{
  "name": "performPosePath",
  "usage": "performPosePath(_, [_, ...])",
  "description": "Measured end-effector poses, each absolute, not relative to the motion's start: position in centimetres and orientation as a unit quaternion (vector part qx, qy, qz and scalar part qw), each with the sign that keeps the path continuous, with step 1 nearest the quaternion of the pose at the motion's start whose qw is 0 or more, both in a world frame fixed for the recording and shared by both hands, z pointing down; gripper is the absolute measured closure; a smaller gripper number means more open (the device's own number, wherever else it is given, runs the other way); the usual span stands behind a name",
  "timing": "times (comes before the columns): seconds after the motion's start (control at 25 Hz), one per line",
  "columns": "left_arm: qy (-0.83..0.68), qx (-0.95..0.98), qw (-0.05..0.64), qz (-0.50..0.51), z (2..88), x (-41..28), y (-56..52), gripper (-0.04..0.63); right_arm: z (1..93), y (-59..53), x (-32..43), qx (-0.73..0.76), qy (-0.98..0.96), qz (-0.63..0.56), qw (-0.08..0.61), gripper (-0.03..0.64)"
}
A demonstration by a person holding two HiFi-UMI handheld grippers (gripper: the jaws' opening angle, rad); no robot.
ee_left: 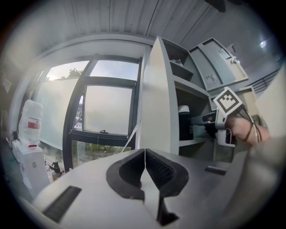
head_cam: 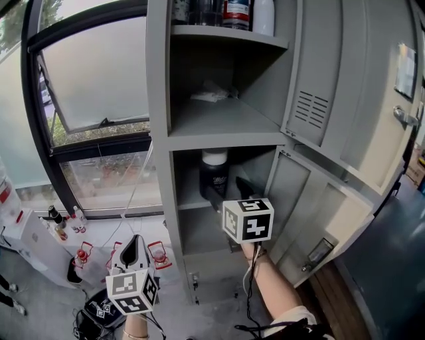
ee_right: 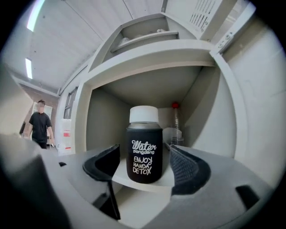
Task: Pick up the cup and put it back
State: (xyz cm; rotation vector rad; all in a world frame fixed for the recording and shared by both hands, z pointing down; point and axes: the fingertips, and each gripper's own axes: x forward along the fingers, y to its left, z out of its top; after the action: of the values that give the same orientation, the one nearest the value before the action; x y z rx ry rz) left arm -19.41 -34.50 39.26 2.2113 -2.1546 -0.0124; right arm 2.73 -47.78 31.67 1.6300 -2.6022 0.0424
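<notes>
The cup (head_cam: 214,174) is a bottle in a black sleeve with white lettering and a white lid. It stands upright near the front of the shelf (head_cam: 192,199) in the grey locker's lower compartment. My right gripper (head_cam: 229,192) points level into that compartment. In the right gripper view the cup (ee_right: 144,150) sits just ahead of the right gripper (ee_right: 143,153), framed by both spread fingers, and the pads are off it. My left gripper (head_cam: 135,240) hangs low at the left, away from the locker. The left gripper (ee_left: 145,154) is shut on nothing.
A clear bottle with a red cap (ee_right: 175,120) stands behind the cup. White cloth (head_cam: 211,95) lies on the shelf above, and bottles (head_cam: 236,12) on the top one. Open locker doors (head_cam: 312,199) hang at the right. A window (head_cam: 99,73) is left. A person (ee_right: 41,127) stands far off.
</notes>
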Motion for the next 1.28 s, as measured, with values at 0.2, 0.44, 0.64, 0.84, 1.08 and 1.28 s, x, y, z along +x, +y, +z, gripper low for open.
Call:
performPosePath(0.2, [-0.684, 0.729, 0.029, -0.006, 39.3, -17.8, -34.0, 0.586, 32.5, -45.4, 4.8, 0.553, -0.832, 0.020, 0.025, 0.407])
performPosePath(0.44, [-0.662, 0.749, 0.031, -0.006, 39.3, -15.2, -33.8, 0.586, 34.3, -42.4, 7.4, 0.579, -0.815, 0.029, 0.026, 0.519])
performPosePath(0.64, [-0.640, 0.768, 0.027, -0.003, 38.9, -12.7, -34.0, 0.586, 35.9, -39.9, 9.6, 0.604, -0.796, 0.039, 0.024, 0.624])
performPosePath(0.84, [-0.623, 0.782, 0.027, 0.003, 39.3, -10.8, -34.2, 0.586, 38.0, -37.0, 10.9, 0.611, -0.789, 0.056, 0.021, 0.626])
performPosePath(1.08, [-0.610, 0.792, 0.036, 0.008, 40.1, -9.5, -34.8, 0.586, 40.0, -35.3, 12.4, 0.630, -0.774, 0.046, 0.041, 0.626])
performPosePath(1.28, [-0.602, 0.798, 0.035, 0.006, 40.1, -8.7, -35.1, 0.586, 40.4, -34.9, 12.5, 0.624, -0.778, 0.053, 0.044, 0.626])
